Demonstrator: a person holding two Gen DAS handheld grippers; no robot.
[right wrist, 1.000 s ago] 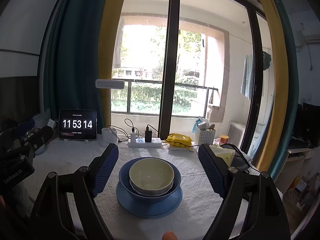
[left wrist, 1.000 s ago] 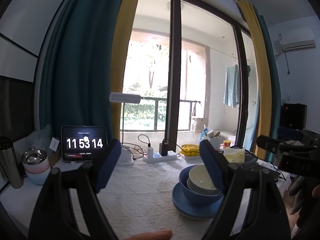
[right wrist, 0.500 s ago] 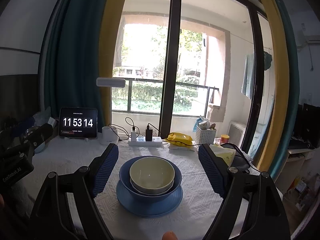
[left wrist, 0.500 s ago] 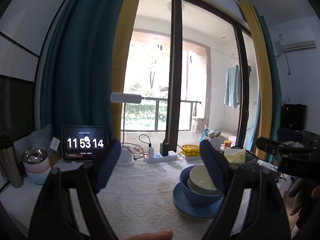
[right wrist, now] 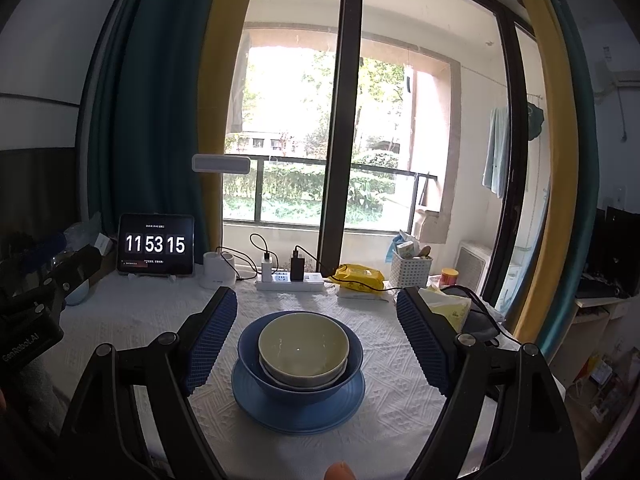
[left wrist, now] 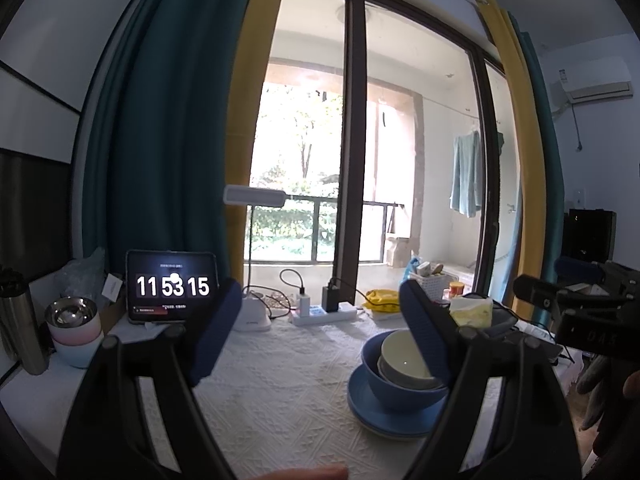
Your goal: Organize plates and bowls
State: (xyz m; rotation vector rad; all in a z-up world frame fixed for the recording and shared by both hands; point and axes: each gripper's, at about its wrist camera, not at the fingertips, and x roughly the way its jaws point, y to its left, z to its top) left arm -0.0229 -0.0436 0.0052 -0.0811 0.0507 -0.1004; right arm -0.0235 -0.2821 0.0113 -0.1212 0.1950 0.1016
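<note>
The tablet point(right wrist: 156, 245) read 11 53 15. In front of it, a cream bowl point(right wrist: 303, 347) sat nested in a blue bowl point(right wrist: 300, 376) on a blue plate point(right wrist: 298, 408). The left gripper point(left wrist: 320, 334) and right gripper point(right wrist: 316, 344) both gaped wide, empty.

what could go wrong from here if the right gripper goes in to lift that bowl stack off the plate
1. The cream bowl sits loose inside the blue bowl, with another pale rim just under it; a tilted lift could likely slide them out.
2. The blue plate may drag along on the white tablecloth and bunch it.
3. The right gripper is open wide, so its fingers could knock the tissue pack close by.
</note>
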